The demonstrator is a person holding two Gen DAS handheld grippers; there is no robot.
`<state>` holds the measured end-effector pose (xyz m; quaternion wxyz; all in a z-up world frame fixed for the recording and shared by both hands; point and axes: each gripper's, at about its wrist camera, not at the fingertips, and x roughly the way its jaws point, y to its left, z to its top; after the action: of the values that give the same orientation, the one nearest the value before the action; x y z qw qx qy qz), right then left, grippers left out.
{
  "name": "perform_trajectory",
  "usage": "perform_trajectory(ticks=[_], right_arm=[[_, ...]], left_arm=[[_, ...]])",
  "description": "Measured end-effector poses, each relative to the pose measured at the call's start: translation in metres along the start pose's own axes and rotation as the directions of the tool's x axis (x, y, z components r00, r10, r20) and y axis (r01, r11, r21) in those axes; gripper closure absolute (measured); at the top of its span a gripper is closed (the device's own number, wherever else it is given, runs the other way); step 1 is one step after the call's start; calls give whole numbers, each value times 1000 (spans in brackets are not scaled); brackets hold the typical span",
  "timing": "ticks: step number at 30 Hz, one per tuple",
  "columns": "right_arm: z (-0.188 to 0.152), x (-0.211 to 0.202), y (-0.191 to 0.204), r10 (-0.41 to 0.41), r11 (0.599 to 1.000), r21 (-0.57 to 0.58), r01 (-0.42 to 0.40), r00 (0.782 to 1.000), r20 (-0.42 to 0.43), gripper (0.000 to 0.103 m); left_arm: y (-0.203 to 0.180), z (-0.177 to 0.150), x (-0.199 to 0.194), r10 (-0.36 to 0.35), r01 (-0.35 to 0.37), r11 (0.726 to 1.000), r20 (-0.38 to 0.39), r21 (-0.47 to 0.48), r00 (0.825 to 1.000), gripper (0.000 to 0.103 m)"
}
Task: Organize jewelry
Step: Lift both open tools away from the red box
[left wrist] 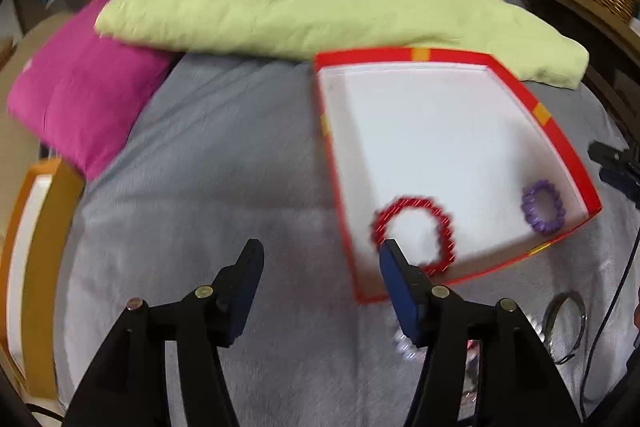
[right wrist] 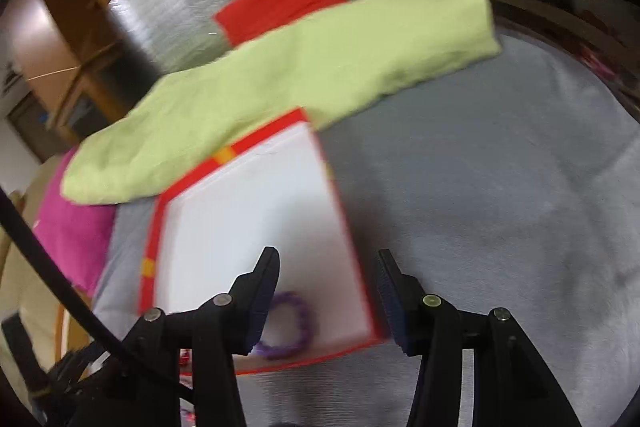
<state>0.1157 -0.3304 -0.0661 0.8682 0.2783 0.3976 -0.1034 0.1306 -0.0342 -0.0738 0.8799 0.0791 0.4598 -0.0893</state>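
Covering the bed, a grey blanket (left wrist: 200, 187) carries the red-rimmed box (left wrist: 560, 147), holding a red bracelet (left wrist: 444, 219) at its 6 o'clock and a purple bracelet (left wrist: 543, 207) at 4. Both the left gripper (left wrist: 320, 259) and right gripper (right wrist: 328, 267) gape empty, apparently after drop-offs. Next likely calls for fetching the silvery jewelry (left wrist: 560, 323) lying outside, at the box's 5 o'clock.

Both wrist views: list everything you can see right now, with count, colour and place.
box: one, red rim, white inside, on the grey blanket
red bracelet: one, in the box, near corner
purple bracelet: one, in the box, near right wall
loose jewelry: several silvery pieces, on blanket before the box; blurred
blanket: one, grey
green cushion: one, behind the box
pink cushion: one, far left
left gripper: black fingers apart, nothing between
right gripper: black fingers apart, above the box
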Motion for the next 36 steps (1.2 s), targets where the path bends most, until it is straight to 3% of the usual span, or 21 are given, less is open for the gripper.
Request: perform_trajectory(ticks=[3,8,17,23,29,36], right_arm=[[-1,7,-16,5,997,78,-2,999,-47,51],[-8,17,-19,97,988,134,-82,989,-112,49],[-15,15,-7,83,994,80,-73,989,-126,49],[-11,-6,-3,-3,1000,12,4,999,-37,49],[-27,-32,10,25,997,-69,-27,999,-38,49],[-46,-55,23,21,984,-177,-24,1000,-20,49]], left_arm=[[7,-7,5,-26,25,999,-38,-40,999,42],[9,-6,8,-60,57,996,-51,-69,997,42],[11,-5,4,-16,13,998,-45,-65,999,42],[1,-10,-41,73,-72,997,58,-24,996,42],[-7,-22,-93,105,-104,994,152,-11,983,38],[-11,-37,-126,117,-120,993,180,8,977,37]])
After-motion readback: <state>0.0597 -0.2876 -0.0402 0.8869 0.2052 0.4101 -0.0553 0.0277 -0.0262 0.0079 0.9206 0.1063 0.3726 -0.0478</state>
